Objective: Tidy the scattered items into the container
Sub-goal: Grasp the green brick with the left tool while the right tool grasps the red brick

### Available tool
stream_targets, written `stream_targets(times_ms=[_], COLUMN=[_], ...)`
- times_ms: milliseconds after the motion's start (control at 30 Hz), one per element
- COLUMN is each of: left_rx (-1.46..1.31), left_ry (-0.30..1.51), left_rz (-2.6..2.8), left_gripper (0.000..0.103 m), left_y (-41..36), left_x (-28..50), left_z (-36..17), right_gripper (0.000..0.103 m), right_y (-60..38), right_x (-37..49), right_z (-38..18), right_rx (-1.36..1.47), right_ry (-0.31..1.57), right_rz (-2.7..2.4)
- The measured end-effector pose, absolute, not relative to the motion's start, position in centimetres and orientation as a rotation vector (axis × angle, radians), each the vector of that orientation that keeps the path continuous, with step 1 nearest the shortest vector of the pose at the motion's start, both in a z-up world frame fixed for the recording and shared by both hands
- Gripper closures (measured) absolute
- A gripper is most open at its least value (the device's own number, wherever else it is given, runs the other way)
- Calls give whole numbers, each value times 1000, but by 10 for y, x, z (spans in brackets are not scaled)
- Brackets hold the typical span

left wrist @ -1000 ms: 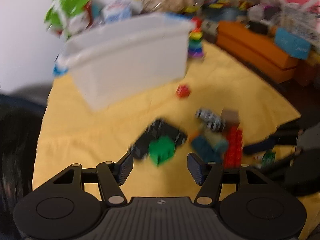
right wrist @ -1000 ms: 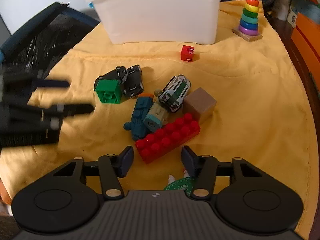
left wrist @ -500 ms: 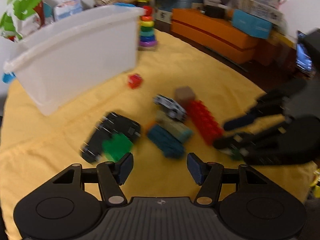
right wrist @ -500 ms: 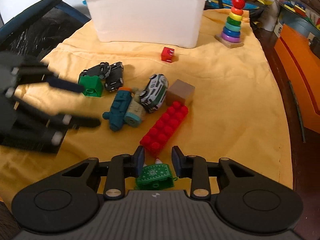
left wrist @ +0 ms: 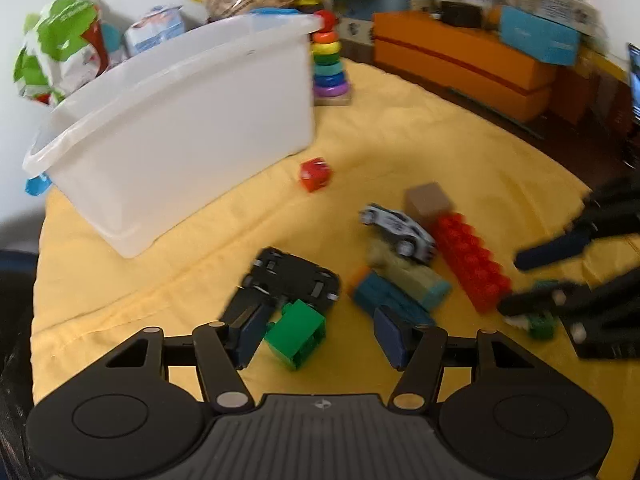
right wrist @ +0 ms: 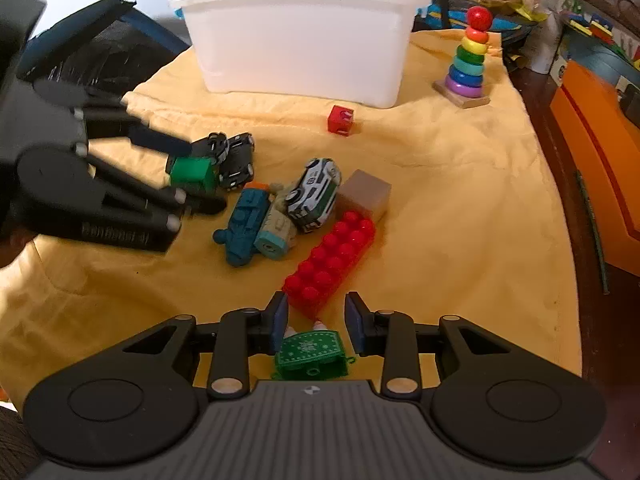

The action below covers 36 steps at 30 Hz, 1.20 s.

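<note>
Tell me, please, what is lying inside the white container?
Nothing can be made out inside the white container: both views show only its outer wall and rim, and the wall hides its floor, so its contents cannot be seen.

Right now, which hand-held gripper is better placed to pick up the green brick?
Left. The left hand-held gripper has the green brick between its open fingers, while the right hand-held gripper sits over a green patterned toy across the pile.

L gripper [left wrist: 316, 332] jaws wide; R gripper [right wrist: 316, 322] jaws narrowed, just reopened slightly
</note>
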<state>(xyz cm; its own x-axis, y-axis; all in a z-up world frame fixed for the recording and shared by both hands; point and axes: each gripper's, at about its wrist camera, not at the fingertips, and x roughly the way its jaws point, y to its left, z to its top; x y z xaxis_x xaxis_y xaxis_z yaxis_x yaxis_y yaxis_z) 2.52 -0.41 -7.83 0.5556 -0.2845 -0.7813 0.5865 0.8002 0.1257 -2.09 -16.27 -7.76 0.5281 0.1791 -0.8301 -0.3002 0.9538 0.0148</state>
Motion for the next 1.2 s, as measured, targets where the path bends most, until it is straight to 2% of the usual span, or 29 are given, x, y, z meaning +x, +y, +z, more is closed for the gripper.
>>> stream_targets(times_ms=[167, 400, 633, 767, 933, 967, 1000, 1067, 1133, 1167, 1200], left_rx=[369, 101, 251, 322, 409, 406, 392, 335, 300, 278, 252], left_ry=[841, 890, 873, 861, 885, 894, 907, 916, 913, 914, 917], left_rz=[-594, -417, -418, -489, -585, -589, -594, -609, -591, -579, -570], left_gripper=[38, 39, 39, 39, 39, 42, 51, 64, 65, 65, 66], left_y=[-1, 34, 14, 7, -3, -4, -4, -2, 1, 3, 6], left_x=[-3, -11, -1, 11, 20, 21, 22, 22, 19, 17, 16], left_z=[-77, -67, -76, -81, -94, -97, -99, -99, -99, -99, -99], right_gripper=[60, 57, 57, 67, 63, 58, 56, 57, 64, 76, 76], right_y=[-174, -175, -158, -164, -179, -180, -179, -176, -175, -174, -172], right_x=[-19, -13, -1, -4, 5, 8, 9, 12, 11, 9, 7], right_z=[-76, -74, -89, -91, -89, -90, -92, -97, -99, -98, -97], right_rx=[-92, -80, -119, -181, -183, -177, -179, -183, -187, -196, -215], right_ry=[966, 946, 991, 983, 987, 990, 987, 969, 945, 940, 938], right_rz=[257, 270, 289, 301, 271, 274, 274, 271, 273, 290, 298])
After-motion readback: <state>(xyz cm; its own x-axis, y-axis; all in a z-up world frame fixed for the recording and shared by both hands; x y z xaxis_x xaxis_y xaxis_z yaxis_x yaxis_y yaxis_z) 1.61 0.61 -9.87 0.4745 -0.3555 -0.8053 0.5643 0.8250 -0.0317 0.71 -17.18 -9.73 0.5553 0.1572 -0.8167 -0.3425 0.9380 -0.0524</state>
